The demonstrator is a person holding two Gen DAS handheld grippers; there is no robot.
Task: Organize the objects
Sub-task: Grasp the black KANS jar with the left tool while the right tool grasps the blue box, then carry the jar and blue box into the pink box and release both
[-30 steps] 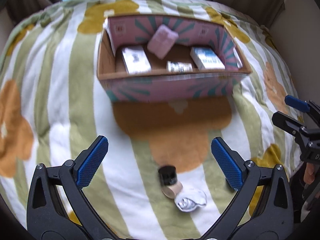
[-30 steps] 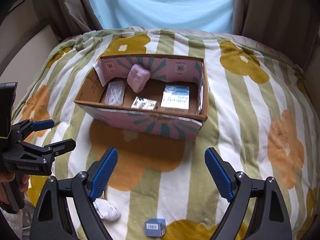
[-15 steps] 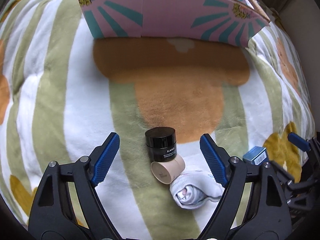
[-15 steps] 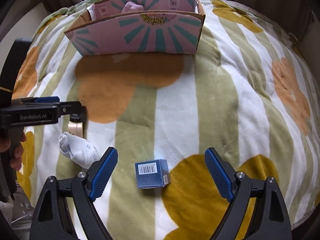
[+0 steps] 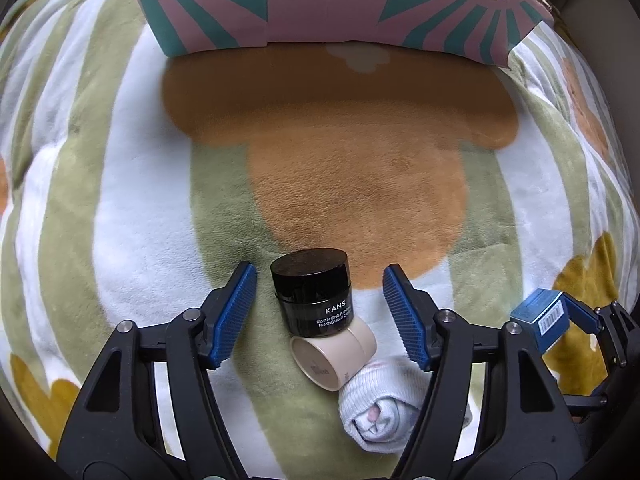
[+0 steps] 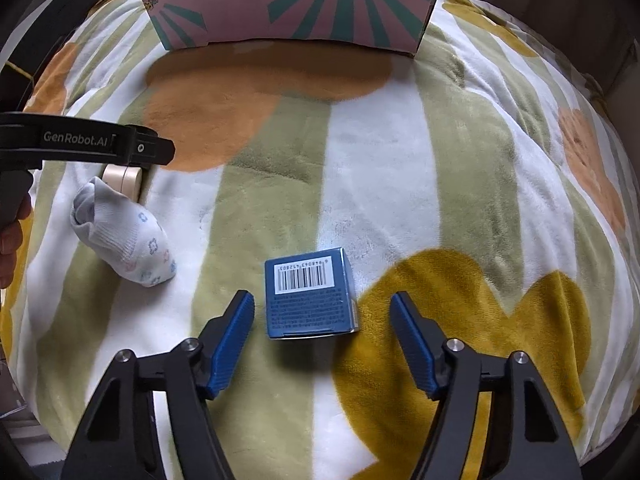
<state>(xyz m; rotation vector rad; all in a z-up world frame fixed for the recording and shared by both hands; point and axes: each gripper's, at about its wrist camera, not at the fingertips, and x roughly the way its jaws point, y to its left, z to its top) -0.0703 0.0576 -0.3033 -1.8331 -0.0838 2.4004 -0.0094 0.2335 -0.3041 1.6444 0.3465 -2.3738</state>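
Note:
A black KANS cream jar (image 5: 312, 296) stands on the striped blanket between the blue pads of my left gripper (image 5: 318, 272). The jaws are closing, and a gap still shows on each side of the jar. A beige jar (image 5: 336, 354) lies on its side against the black one, and a rolled white sock (image 5: 380, 412) touches the beige jar. A small blue box with a barcode (image 6: 310, 300) lies between the pads of my right gripper (image 6: 322, 300). Those jaws are closing too, and neither pad touches the box.
The pink cardboard box with teal rays (image 6: 300, 8) stands at the far side of the blanket (image 6: 400, 160). The sock (image 6: 124, 236) lies left of the blue box. A person's hand (image 6: 12, 240) holds the left gripper at the left edge.
Both grippers have come down close to the blanket. The left jaws have narrowed around the black jar and the right jaws around the blue box. The pink box has slid to the top of both views.

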